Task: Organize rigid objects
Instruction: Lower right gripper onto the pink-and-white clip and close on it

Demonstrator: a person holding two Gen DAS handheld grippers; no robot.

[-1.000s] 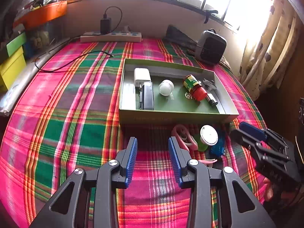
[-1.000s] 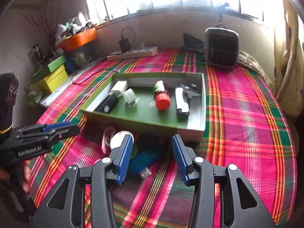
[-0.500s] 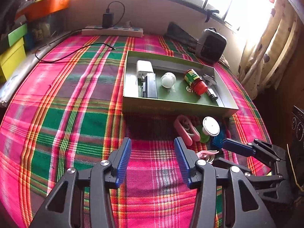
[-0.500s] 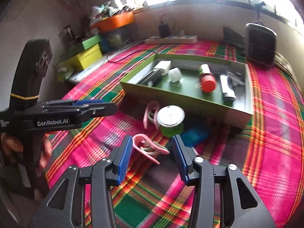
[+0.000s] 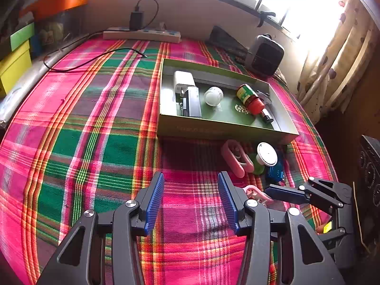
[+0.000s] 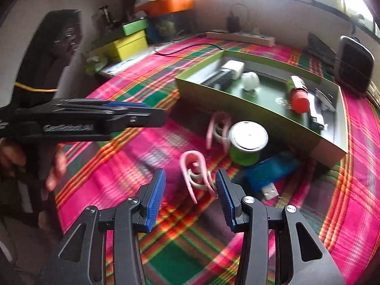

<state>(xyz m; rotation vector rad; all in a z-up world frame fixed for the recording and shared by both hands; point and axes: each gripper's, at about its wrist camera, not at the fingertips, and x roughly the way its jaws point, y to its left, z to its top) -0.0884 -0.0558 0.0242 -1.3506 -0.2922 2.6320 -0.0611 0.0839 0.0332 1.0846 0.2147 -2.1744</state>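
On the plaid cloth, in front of the green tray (image 5: 213,130), lie a pink clip (image 5: 235,158), a green tub with a white lid (image 5: 266,156) and a blue USB stick (image 5: 275,171). A second pink clip (image 6: 194,171) rests on the cloth between the tips of my right gripper (image 6: 190,180). That gripper is open, and the clip is close to its right finger. My left gripper (image 5: 191,182) hovers open over bare cloth with nothing in it. The tray (image 6: 237,104) holds a red-capped bottle (image 5: 249,96), a white ball (image 5: 213,96), a white charger (image 5: 182,80) and a black device (image 5: 192,102).
A dark heater (image 5: 264,55) and a power strip (image 5: 142,35) with a loose cable stand behind the tray. Yellow and green boxes (image 6: 128,45) and an orange bin (image 5: 61,2) line the left. A curtain (image 5: 332,59) hangs on the right. A hand (image 6: 54,166) grips the left tool.
My left jaws have spread wider. My right gripper has swung left, rolled and dropped toward the nearer pink clip, which now sits between its fingertips.
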